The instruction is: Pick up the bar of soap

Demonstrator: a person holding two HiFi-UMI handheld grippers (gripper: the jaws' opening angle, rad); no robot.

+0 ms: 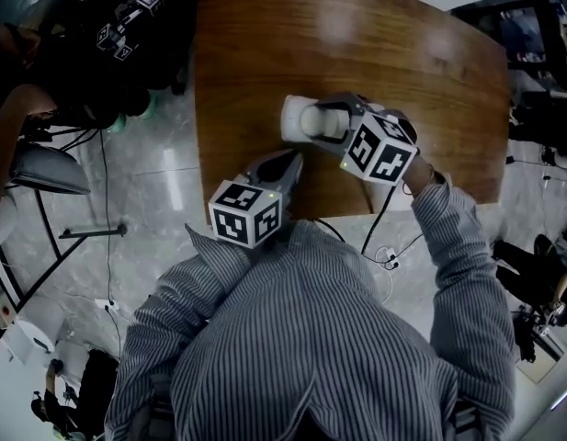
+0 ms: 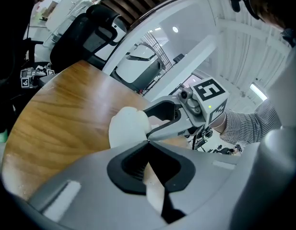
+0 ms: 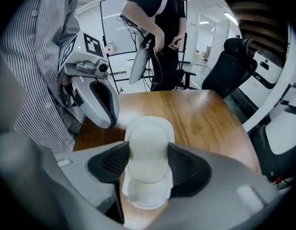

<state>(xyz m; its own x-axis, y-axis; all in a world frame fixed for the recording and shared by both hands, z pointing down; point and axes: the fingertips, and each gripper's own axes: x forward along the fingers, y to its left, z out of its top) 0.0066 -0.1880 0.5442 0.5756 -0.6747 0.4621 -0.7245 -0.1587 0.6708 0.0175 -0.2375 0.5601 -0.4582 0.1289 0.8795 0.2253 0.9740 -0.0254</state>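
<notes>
A pale bar of soap lies on a white soap dish on the brown wooden table. My right gripper straddles the soap, its black pads close beside the bar's two sides, and the jaws stand wide. The bar still rests on the dish. In the head view the soap and the dish sit near the table's front edge, with the right gripper over them. My left gripper hovers just left of the dish, its jaws together and empty. From the left gripper view the dish is straight ahead.
The table's front edge runs close under both grippers. A person in black stands beyond the table's far end. A black office chair is on the right. Cables and chair legs lie on the floor at left.
</notes>
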